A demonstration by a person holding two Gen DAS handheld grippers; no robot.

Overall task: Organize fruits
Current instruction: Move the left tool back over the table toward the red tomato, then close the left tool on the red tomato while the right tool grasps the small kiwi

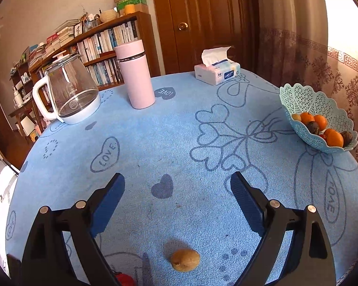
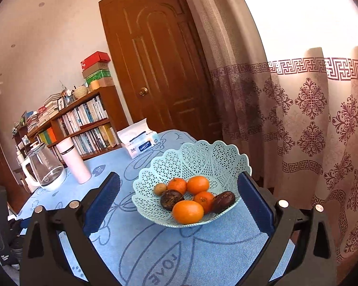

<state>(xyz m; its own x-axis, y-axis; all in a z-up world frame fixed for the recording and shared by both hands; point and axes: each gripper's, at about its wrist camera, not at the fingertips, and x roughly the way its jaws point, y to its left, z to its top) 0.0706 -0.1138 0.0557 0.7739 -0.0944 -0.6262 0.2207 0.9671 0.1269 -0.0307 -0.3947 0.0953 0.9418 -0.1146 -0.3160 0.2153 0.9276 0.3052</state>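
A small brown fruit [image 1: 185,259] lies on the blue tablecloth [image 1: 155,147], low in the left wrist view. My left gripper [image 1: 177,182] hangs open above it, nothing between its blue pads. A red thing [image 1: 124,280] peeks in at the bottom edge. A pale green lattice basket [image 1: 298,95] holding oranges and dark fruits stands at the table's right edge. In the right wrist view the same basket [image 2: 202,152] sits straight ahead with oranges [image 2: 188,212], two dark fruits [image 2: 171,199] and a small brown fruit [image 2: 160,188]. My right gripper [image 2: 179,178] is open, its fingers either side of the basket without touching it.
A glass kettle [image 1: 71,93], a pink flask [image 1: 136,76] and a tissue box [image 1: 217,70] stand along the far side of the round table. Behind are a bookshelf [image 1: 102,45], a wooden door [image 1: 202,19] and curtains [image 2: 310,119]. The table edge runs just past the basket.
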